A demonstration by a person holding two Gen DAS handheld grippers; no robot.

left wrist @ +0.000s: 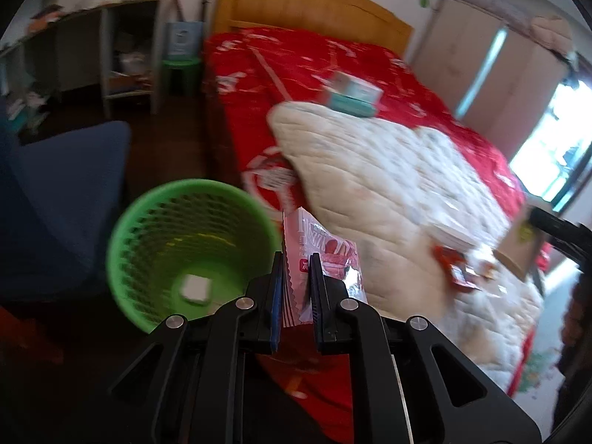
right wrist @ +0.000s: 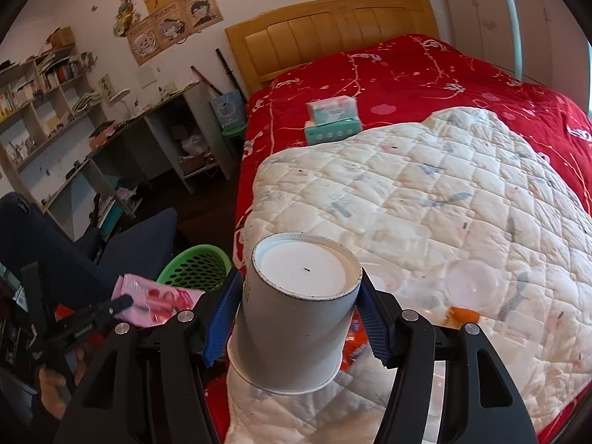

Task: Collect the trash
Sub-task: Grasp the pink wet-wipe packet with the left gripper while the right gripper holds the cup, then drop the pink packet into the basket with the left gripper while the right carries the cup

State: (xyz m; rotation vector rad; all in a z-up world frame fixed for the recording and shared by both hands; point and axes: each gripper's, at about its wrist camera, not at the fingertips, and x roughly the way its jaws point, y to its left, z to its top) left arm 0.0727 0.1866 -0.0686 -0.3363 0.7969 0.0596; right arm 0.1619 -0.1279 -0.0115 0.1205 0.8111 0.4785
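Wrapper [left wrist: 322, 255] in pink foil sits pinched in the left gripper [left wrist: 296, 277], just beside the rim of the green bin [left wrist: 185, 192] on the bed side. Step in hand looks like the drop-off: next move probably means swinging over the bin mouth, then opening the jaws. Right gripper [right wrist: 299, 292] clamps a white paper cup [right wrist: 296, 318], bottom facing out, above the quilt [right wrist: 425, 192], well apart from the bin; likely goes in after. Wrapper print is too blurred to read. Orange scraps [right wrist: 462, 314] lie on the quilt.

A red-covered bed [right wrist: 407, 74] bears a white quilt [right wrist: 425, 192] and tissue packs [right wrist: 333, 118].
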